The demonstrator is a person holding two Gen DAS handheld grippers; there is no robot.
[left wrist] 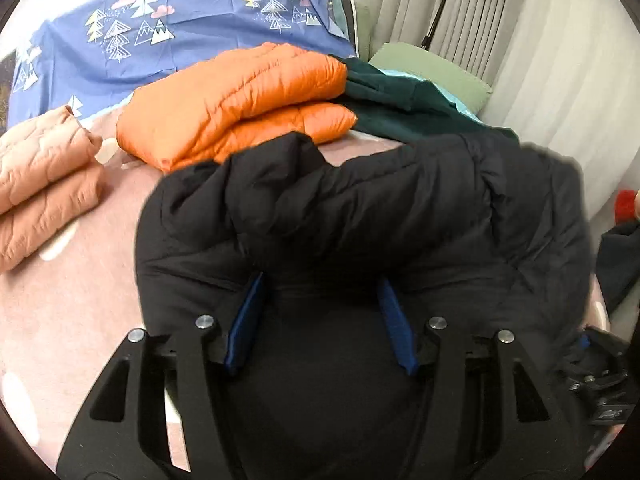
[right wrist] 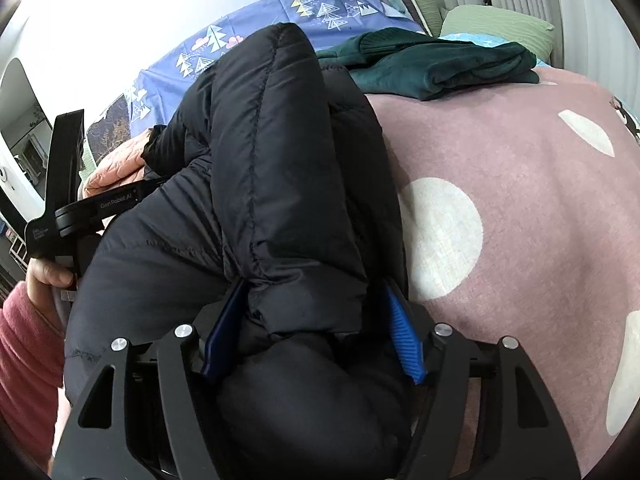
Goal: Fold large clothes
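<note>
In the right wrist view, white lettering reading "Gen Robot AI" stands on the black arm of the left gripper (right wrist: 120,200). A smaller white label lower on its body is too small to read. No other text is legible.

The black jacket (right wrist: 256,184) is quilted, puffy cloth with a faint sheen and stitched seams; the orange jacket (left wrist: 236,104) is a shinier, crinkled quilted cloth, the peach one (left wrist: 44,176) matt. The pink bed cover (right wrist: 520,208), dotted white, looks soft and slightly fuzzy. The right gripper (right wrist: 312,332) has matt black plastic links, bright metal pins and ribbed blue fingers (right wrist: 404,336).
</note>
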